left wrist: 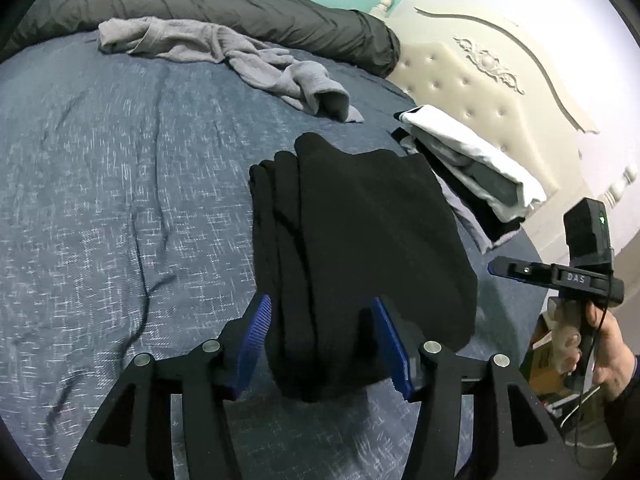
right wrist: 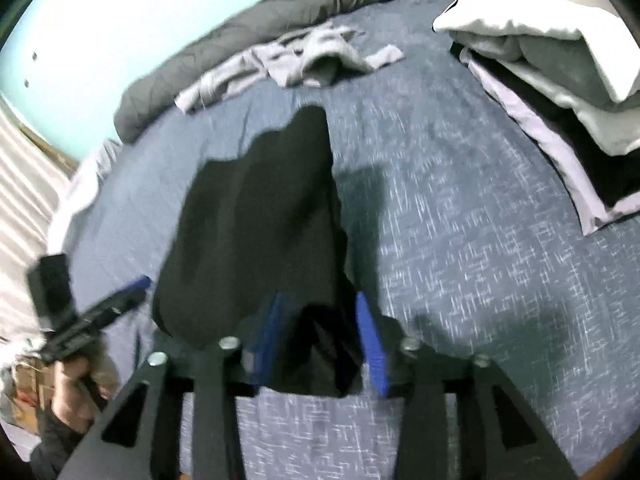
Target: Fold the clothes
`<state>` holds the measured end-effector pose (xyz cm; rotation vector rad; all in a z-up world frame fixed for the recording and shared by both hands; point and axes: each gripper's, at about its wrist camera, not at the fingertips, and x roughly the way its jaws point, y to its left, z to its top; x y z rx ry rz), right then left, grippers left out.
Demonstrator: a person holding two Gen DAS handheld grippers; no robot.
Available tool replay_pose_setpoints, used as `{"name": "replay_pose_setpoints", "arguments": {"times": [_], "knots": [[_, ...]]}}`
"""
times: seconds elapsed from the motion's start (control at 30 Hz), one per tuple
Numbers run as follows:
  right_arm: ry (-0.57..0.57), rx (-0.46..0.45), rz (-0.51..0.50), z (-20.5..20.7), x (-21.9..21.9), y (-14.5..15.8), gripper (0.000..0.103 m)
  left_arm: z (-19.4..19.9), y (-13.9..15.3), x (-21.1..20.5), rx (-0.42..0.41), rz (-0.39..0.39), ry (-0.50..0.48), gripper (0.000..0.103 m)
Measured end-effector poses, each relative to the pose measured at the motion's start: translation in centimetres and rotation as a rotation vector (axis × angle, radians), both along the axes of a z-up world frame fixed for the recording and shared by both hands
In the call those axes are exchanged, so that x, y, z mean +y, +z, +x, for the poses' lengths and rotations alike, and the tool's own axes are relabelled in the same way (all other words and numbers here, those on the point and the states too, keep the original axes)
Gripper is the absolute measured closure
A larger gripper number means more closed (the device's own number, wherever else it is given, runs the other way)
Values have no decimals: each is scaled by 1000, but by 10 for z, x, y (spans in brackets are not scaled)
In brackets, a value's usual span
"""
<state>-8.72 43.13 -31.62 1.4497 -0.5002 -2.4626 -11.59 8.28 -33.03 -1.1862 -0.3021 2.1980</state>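
Black knit cloth, folded thick [left wrist: 360, 232], lies on your blue-flecked bed cover [left wrist: 120, 200] with its near edge bunched between both your left tool [left wrist: 322, 344] and right tool [right wrist: 324, 344], likely for carrying to the folded stack [left wrist: 472, 168].

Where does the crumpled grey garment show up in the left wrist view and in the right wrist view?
Left wrist view: the crumpled grey garment lies upper left of centre, before the dark rolled duvet.
Right wrist view: the garment lies top centre, blurred.
Shared landmark: the folded clothes stack, to its right in both.
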Motion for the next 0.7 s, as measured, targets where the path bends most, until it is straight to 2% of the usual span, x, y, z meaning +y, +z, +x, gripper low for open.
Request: {"name": "replay_pose_setpoints", "arguments": {"times": [0.07, 0.17, 0.3, 0.37, 0.47, 0.57, 0.6, 0.67, 0.7], "knots": [[-8, -7, 5, -5, 1, -2, 62, -4, -2, 3, -16, 22, 6, 46], [-16, -19, -46, -11, 3, -11, 62, -8, -3, 11, -18, 30, 1, 47], [-1, -39, -59, -17, -6, -18, 62, -15, -8, 19, -33, 26, -20, 72], [8, -48, -51, -21, -11, -20, 62, -18, -11, 22, -40, 28, -25, 79], [8, -56, -67, -30, -12, -27, 62, -18, -11, 26, -29, 21, -28, 97], [12, -59, -63, -34, -13, -32, 63, -18, -10, 25, -22, 21, -22, 98], [14, -58, -61, -35, -14, -33, 67, -18, -9, 24, -20, 23, -19, 99], [20, -52, -41, -35, -15, -33, 95, -16, -7, 20, -8, 23, -4, 99], [25, -43, -26, -34, -15, -32, 98, -15, -5, 19, 2, 21, 7, 99]]}}
